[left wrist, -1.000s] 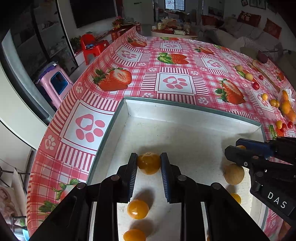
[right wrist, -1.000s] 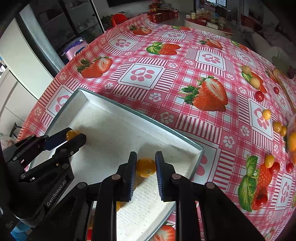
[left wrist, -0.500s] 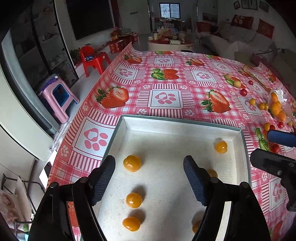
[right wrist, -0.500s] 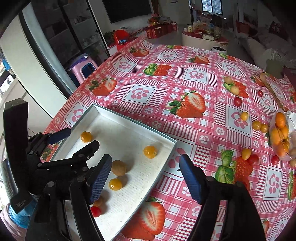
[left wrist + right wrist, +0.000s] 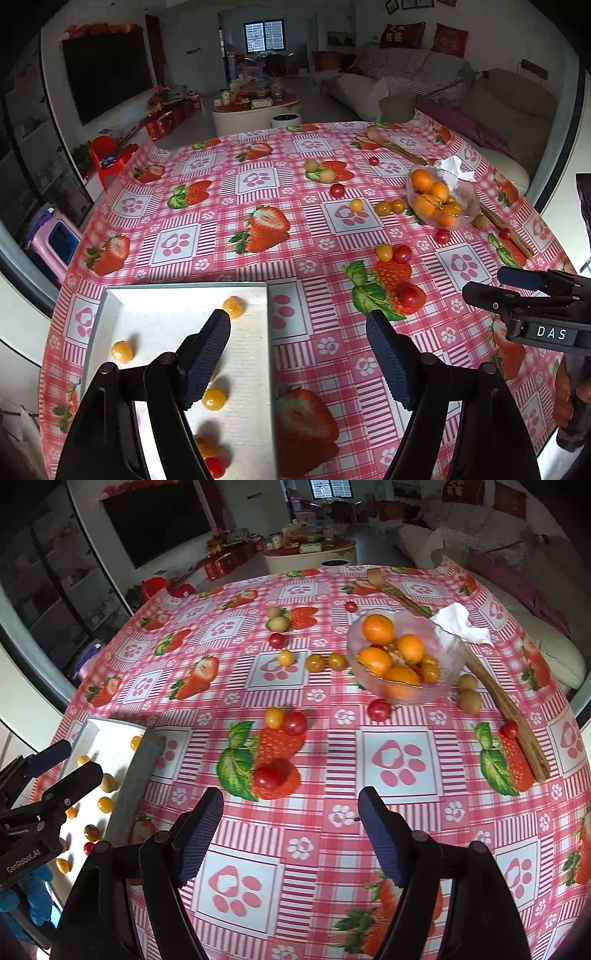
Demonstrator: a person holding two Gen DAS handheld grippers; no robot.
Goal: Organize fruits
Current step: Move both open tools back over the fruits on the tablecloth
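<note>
Both the left gripper (image 5: pixel 298 360) and the right gripper (image 5: pixel 290 836) have their jaws spread wide with nothing between them, the left above the near right edge of the white tray (image 5: pixel 269 332), the right above bare tablecloth (image 5: pixel 402 716). The tray holds several small yellow-orange fruits (image 5: pixel 233 307) and a red one. More cherry tomatoes (image 5: pixel 268 777) and yellow fruits lie scattered on the cloth farther out, near a glass bowl (image 5: pixel 448 664) of oranges.

One tray (image 5: pixel 110 306), one glass bowl (image 5: pixel 448 679), one wooden stick (image 5: pixel 495 694), one tissue (image 5: pixel 461 626), four oranges (image 5: pixel 377 628) in bowl, two grippers.
</note>
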